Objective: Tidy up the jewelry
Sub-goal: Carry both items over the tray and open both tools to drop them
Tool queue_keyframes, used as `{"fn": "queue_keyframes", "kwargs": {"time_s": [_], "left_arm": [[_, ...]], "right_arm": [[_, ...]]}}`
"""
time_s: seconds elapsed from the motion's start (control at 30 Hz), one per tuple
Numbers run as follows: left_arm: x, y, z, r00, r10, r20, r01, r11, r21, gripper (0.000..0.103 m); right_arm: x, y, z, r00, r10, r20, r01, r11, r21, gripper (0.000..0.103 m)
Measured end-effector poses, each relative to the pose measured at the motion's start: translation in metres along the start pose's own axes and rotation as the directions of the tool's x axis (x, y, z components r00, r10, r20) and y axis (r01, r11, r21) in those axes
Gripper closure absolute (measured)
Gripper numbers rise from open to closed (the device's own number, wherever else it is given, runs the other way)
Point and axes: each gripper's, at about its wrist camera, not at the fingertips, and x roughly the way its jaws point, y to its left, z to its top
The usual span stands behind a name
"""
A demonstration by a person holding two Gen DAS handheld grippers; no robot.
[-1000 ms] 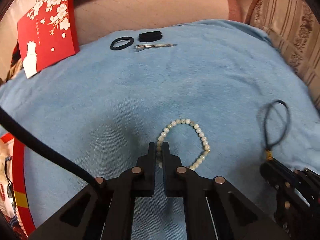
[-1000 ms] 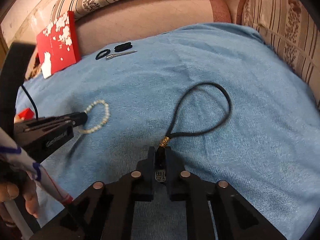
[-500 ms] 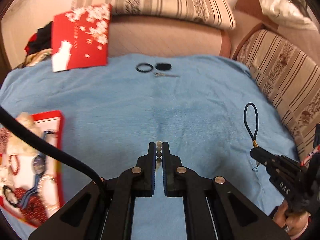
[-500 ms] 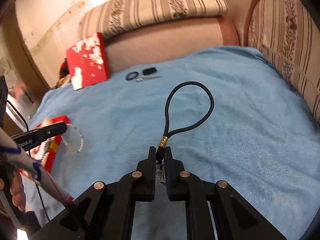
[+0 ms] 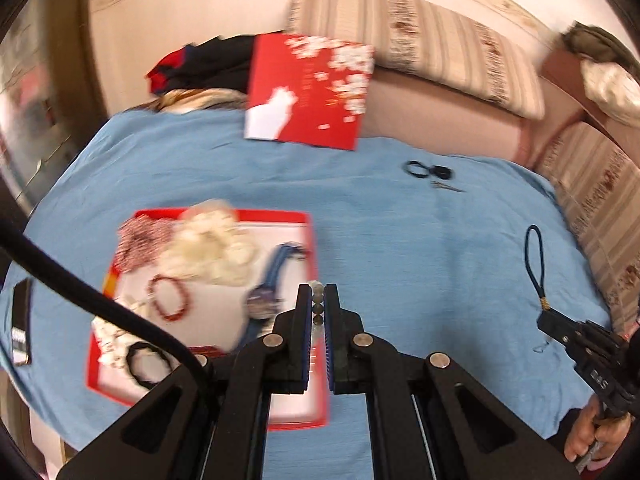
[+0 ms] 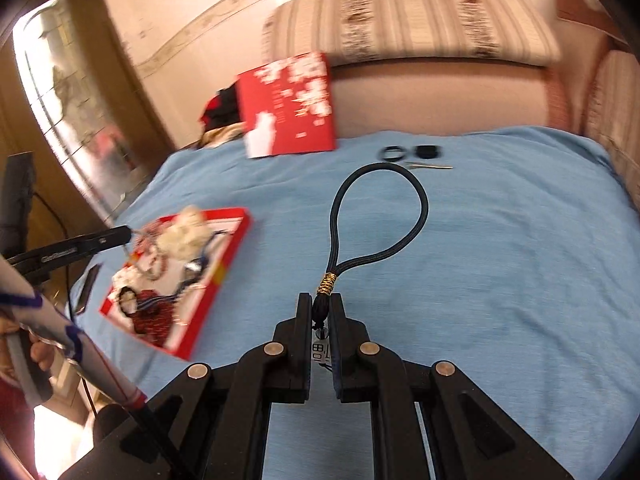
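Observation:
My left gripper point(image 5: 317, 304) is shut on the pale bead bracelet point(image 5: 318, 308), lifted above the right edge of the red jewelry tray point(image 5: 208, 214). Only a few beads show between the fingers. The tray holds a red bead bracelet point(image 5: 170, 298), a blue-strapped watch point(image 5: 266, 292), a black hair tie and pale fabric pieces. My right gripper point(image 6: 321, 312) is shut on the knot of a dark cord loop with a gold band point(image 6: 378, 216), held above the blue blanket. It also shows in the left wrist view point(image 5: 560, 328) at the right. The tray appears in the right wrist view point(image 6: 236, 216) at the left.
A blue blanket point(image 5: 400, 240) covers the sofa seat. A red flowered box lid point(image 5: 308, 92) leans against the backrest. A black hair tie point(image 5: 416, 169), a black scrunchie point(image 5: 442, 172) and a metal hair clip point(image 5: 448, 187) lie at the far side. A dark phone-like object point(image 5: 22, 322) lies left of the tray.
Both grippers have risen and swung left. My left gripper has carried the bead bracelet over the red tray's edge. My right gripper still holds the cord loop, lifted off the blanket.

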Motion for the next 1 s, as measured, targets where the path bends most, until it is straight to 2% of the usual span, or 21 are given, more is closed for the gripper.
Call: {"fn": "queue_keyframes", "kwargs": {"time_s": [0.3,0.47,0.57,0.77,1.0], "left_arm": [[0.046,0.079,-0.006,0.997,0.016,-0.07,-0.026,0.989,-0.144,0.098],[0.081,0.115,-0.016,0.992,0.009,-0.128,-0.036,0.977,-0.208,0.098],[0.093,0.13,-0.017,0.989,0.031,-0.141,-0.061,0.974,-0.217,0.098],[0.102,0.148,-0.018,0.988,0.055,-0.144,-0.086,0.974,-0.212,0.098],[0.093,0.146,-0.027,0.99,0.044,-0.131,-0.07,0.978,-0.197,0.098]], "right_arm": [[0.059,0.08,0.017,0.99,0.101,-0.096,-0.109,0.99,-0.085,0.095],[0.099,0.117,0.027,0.977,0.142,-0.156,-0.162,0.98,-0.12,0.095],[0.121,0.136,0.032,0.965,0.18,-0.191,-0.207,0.97,-0.129,0.094],[0.166,0.171,0.039,0.937,0.242,-0.253,-0.281,0.951,-0.131,0.094],[0.226,0.185,0.045,0.922,0.228,-0.314,-0.266,0.96,-0.083,0.094]]}}
